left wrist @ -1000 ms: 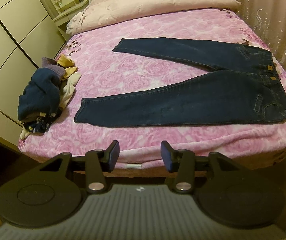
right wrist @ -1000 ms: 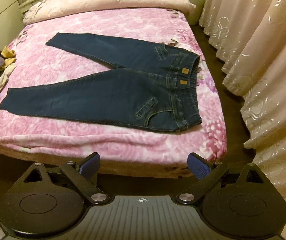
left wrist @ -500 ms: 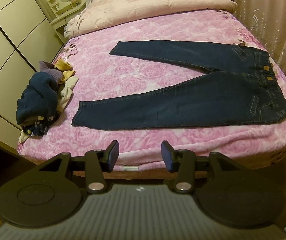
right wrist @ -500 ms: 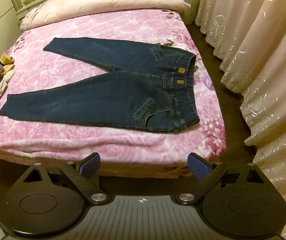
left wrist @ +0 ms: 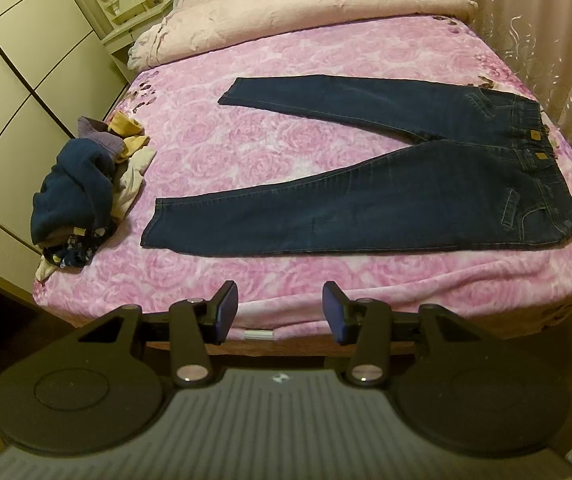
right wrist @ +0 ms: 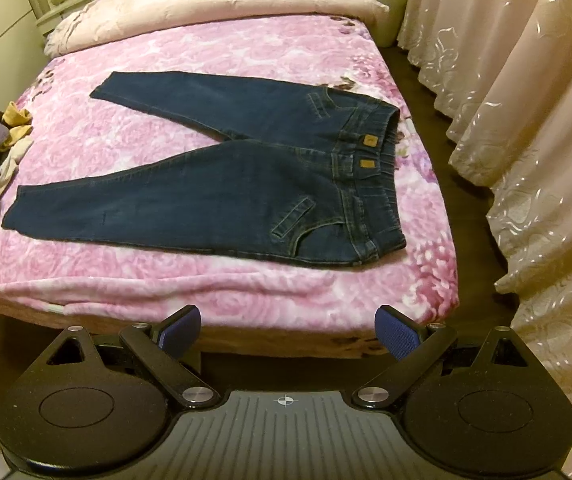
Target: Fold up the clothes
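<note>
Left wrist: one jeans (left wrist: 365, 208) | one clothes pile (left wrist: 82, 196) | both tongs (left wrist: 280, 312) (right wrist: 287, 332) spread, empty

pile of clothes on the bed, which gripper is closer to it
Left. The left gripper faces the bed's end with the pile of clothes; the right gripper faces the jeans' waistband end.

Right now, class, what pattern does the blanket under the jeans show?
Pink roses on a paler ground across the blanket, clearest in the right wrist view.
</note>
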